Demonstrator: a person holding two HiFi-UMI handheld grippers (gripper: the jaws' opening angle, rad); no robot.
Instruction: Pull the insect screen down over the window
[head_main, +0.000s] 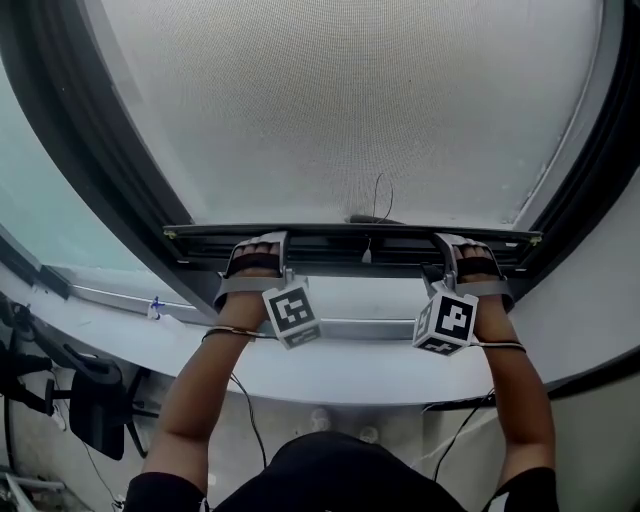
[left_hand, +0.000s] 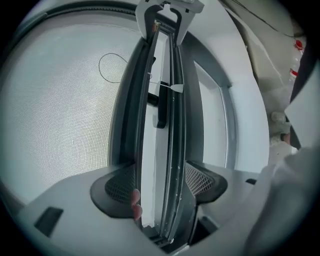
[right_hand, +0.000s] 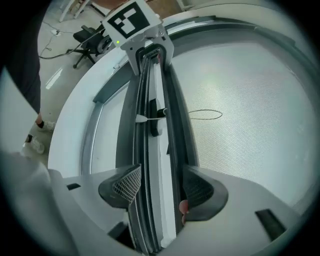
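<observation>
We hold the insect screen by its dark pull bar (head_main: 350, 238), which lies level across the opening, low and just above the white sill (head_main: 340, 372). The pale mesh (head_main: 350, 100) fills the space above it, between the sides of the dark window frame (head_main: 95, 150).

The left gripper (head_main: 258, 247) has its jaws clamped on the bar towards the left end, with the patterned pads pressing on either side of the rail. The right gripper (head_main: 462, 247) grips it the same way towards the right end.

As we judge it, the main risk is an uneven pull. If one side leads, the bar could tilt and bind in the frame's side channels. The rail is narrow and smooth, so a pad could also slip off, and the bar might then spring upward out of reach. A thin cord (left_hand: 112, 67) loops loose against the mesh near the small dark handle (left_hand: 160, 112) at mid-bar. It could snag or get pinched under the bar as it meets the sill. We cannot tell whether any catch at the bottom has engaged.

The sill is bare and glossy, and a grey track (head_main: 370, 328) runs along it. A glass pane (head_main: 40, 210) sits to the left. Below us are a pale floor (head_main: 395, 428), a black office chair (head_main: 95, 405) and trailing cables.
</observation>
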